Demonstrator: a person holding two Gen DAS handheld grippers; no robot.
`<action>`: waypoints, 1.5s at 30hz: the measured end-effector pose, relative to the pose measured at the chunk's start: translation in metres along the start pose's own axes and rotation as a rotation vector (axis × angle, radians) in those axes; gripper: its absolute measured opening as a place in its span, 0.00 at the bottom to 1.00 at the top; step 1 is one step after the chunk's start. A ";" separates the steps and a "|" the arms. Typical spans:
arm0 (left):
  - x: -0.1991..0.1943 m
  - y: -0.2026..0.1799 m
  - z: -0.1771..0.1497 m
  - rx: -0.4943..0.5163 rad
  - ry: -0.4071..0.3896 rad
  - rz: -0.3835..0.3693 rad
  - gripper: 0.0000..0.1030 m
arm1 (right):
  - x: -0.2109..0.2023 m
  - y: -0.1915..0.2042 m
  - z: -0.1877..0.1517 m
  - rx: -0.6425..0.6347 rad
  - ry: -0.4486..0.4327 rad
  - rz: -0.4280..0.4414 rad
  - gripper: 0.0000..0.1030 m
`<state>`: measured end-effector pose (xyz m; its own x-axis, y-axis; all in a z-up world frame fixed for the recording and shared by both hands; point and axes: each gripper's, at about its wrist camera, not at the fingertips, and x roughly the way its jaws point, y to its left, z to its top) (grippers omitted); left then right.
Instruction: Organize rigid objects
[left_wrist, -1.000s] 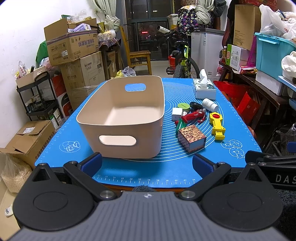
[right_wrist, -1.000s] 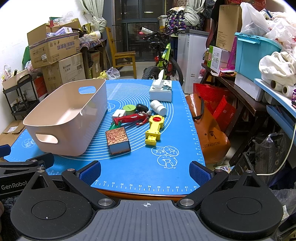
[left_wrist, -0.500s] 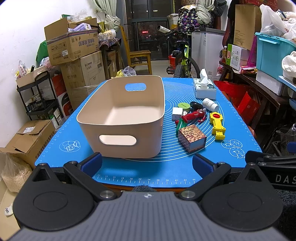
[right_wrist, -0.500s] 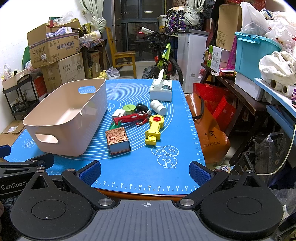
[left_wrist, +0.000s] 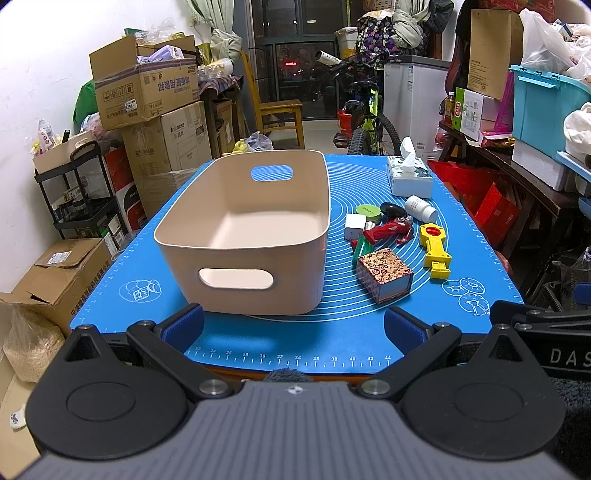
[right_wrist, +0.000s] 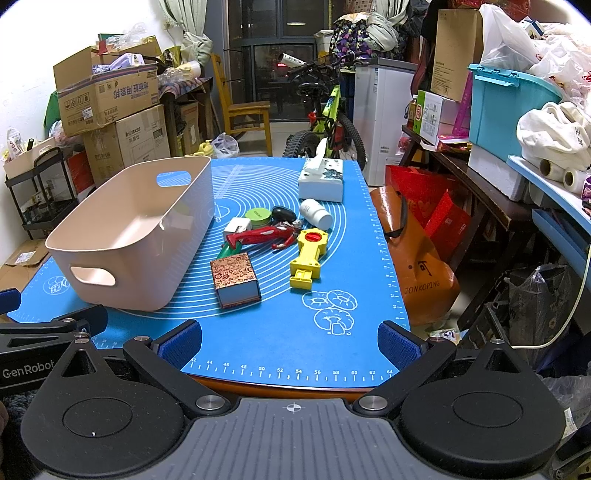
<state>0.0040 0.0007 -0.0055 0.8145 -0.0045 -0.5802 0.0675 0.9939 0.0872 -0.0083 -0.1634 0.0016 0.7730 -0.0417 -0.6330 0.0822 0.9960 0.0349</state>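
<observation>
Nothing is sorted yet, by the look of it; the beige bin (left_wrist: 243, 236) stands empty on the blue mat (left_wrist: 295, 343), and the loose things lie in a cluster just to its right: a patterned box (right_wrist: 235, 279), a yellow toy (right_wrist: 308, 258), a red figure (right_wrist: 264, 233), a white bottle (right_wrist: 316, 213). Both tongs hang back at the tabletop's near edge, level and facing forward; the left tongs (left_wrist: 293, 325) and right tongs (right_wrist: 290, 341) stand wide apart, holding nothing. The next move probably calls for the right tongs to reach in and close on the nearest piece, the patterned box.
</observation>
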 end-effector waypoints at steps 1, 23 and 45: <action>0.000 0.000 0.000 0.000 0.000 -0.001 0.99 | 0.000 0.000 0.000 0.000 0.000 0.000 0.98; 0.002 0.027 0.020 -0.069 0.021 0.012 0.99 | -0.009 -0.005 0.025 0.057 -0.047 0.053 0.98; 0.076 0.139 0.106 -0.223 0.032 0.132 0.99 | 0.075 0.015 0.097 0.045 -0.031 0.084 0.98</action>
<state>0.1365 0.1268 0.0487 0.7889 0.1265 -0.6013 -0.1695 0.9854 -0.0150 0.1120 -0.1595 0.0298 0.7971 0.0385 -0.6026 0.0442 0.9916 0.1219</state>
